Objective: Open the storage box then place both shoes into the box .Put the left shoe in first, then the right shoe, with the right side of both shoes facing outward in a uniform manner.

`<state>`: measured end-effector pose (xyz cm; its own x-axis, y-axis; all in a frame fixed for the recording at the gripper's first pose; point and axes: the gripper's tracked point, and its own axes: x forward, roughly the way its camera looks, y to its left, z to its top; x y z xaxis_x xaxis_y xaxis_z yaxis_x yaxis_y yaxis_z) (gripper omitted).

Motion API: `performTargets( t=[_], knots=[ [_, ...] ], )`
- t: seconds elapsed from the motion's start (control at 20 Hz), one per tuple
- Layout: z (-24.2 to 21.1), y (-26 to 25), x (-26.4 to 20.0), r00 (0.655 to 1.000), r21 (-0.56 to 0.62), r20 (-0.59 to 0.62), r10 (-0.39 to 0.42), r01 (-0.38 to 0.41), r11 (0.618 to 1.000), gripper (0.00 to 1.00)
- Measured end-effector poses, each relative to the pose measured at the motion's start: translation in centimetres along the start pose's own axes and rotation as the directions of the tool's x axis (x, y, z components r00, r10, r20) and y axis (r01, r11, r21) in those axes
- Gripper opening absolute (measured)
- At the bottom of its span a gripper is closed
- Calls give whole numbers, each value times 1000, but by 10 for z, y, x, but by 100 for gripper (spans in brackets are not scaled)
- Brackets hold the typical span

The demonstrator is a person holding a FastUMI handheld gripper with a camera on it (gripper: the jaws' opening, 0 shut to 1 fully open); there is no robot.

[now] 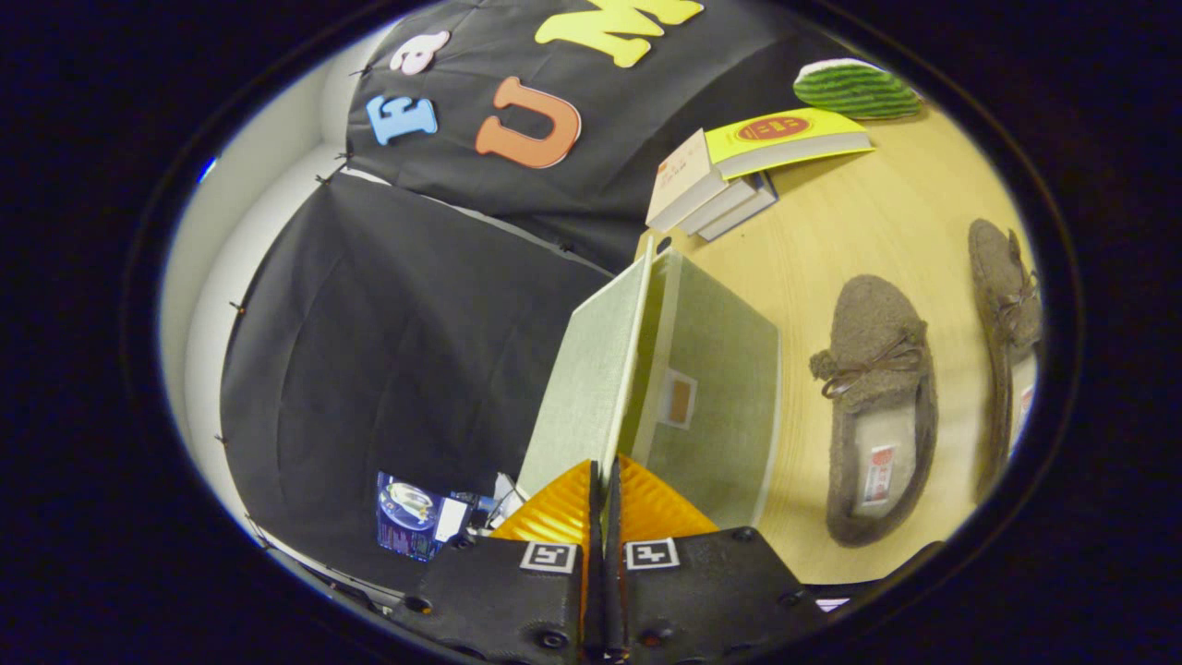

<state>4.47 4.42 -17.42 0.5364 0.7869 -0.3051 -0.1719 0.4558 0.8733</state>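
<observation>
A pale green fabric storage box (716, 397) stands on the wooden table (850, 231). Its flat lid (586, 369) is swung up away from the box body, leaving a narrow wedge-shaped gap. My gripper (602, 473) is shut on the lid's free edge, which runs straight in between the two fingertips. Beyond the box, two brown fuzzy slippers with bows lie apart from it on the table: one (877, 406) nearer the box, the other (1007, 342) farther off. The inside of the box is hidden.
A stack of books (729, 171) with a yellow one on top lies on the table past the box. A green striped object (854, 88) sits behind the books. Black cloth (388, 351) hangs on the lid's side.
</observation>
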Motion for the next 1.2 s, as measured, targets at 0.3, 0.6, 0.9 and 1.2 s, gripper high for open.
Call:
performTargets(
  t=[0.3,0.6,0.9,1.2],
  knots=[
    [6,78,-5,998,-86,41,52,-49,995,6],
    [1,173,33,997,-225,23,73,-66,972,6],
    [-18,230,96,999,-345,-1,41,-39,938,8],
    [-21,259,109,998,-498,55,19,11,867,52]
  ],
)
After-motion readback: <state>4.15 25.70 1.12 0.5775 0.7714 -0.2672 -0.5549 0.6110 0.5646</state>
